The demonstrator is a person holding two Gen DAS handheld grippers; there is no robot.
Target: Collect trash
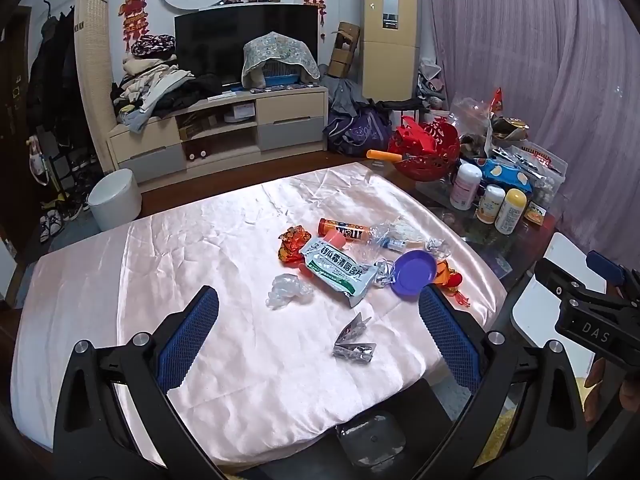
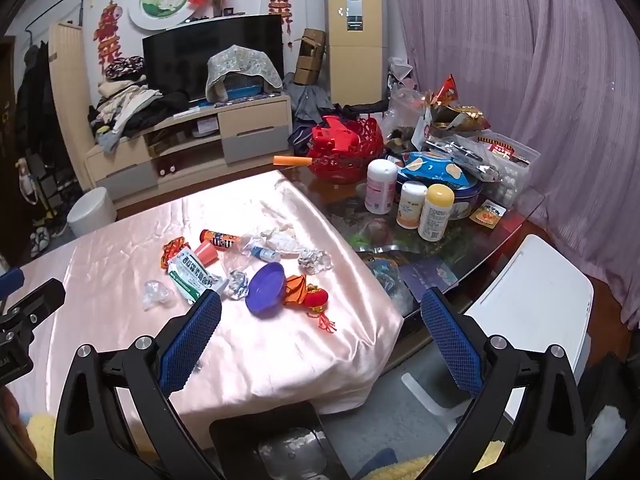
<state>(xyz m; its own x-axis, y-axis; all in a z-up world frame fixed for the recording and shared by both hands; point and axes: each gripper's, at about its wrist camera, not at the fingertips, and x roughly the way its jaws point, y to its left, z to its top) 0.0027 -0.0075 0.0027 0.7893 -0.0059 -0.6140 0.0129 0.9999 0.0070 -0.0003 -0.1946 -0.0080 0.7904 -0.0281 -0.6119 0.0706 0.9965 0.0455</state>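
Observation:
Trash lies on a pink satin cloth (image 1: pixel 180 248): a white-green pouch (image 1: pixel 340 272), an orange tube (image 1: pixel 344 229), a red-gold wrapper (image 1: pixel 292 242), crumpled clear plastic (image 1: pixel 286 290), a purple lid (image 1: pixel 413 274), a silver foil blister (image 1: pixel 354 342). My left gripper (image 1: pixel 318 324) is open and empty above the cloth's near part, the foil between its fingers. My right gripper (image 2: pixel 320 328) is open and empty over the cloth's near right corner, close to the purple lid (image 2: pixel 266 292) and a red tassel ornament (image 2: pixel 316 300). The pouch (image 2: pixel 192 278) shows left of its left finger.
A glass table (image 2: pixel 440 248) to the right holds bottles (image 2: pixel 436 210), a red basket (image 2: pixel 344 152) and snack bags. A white chair (image 2: pixel 532 300) stands right. A white bin (image 1: pixel 114 198) stands on the floor beyond the cloth. A dark object (image 2: pixel 288 448) sits below at the near edge.

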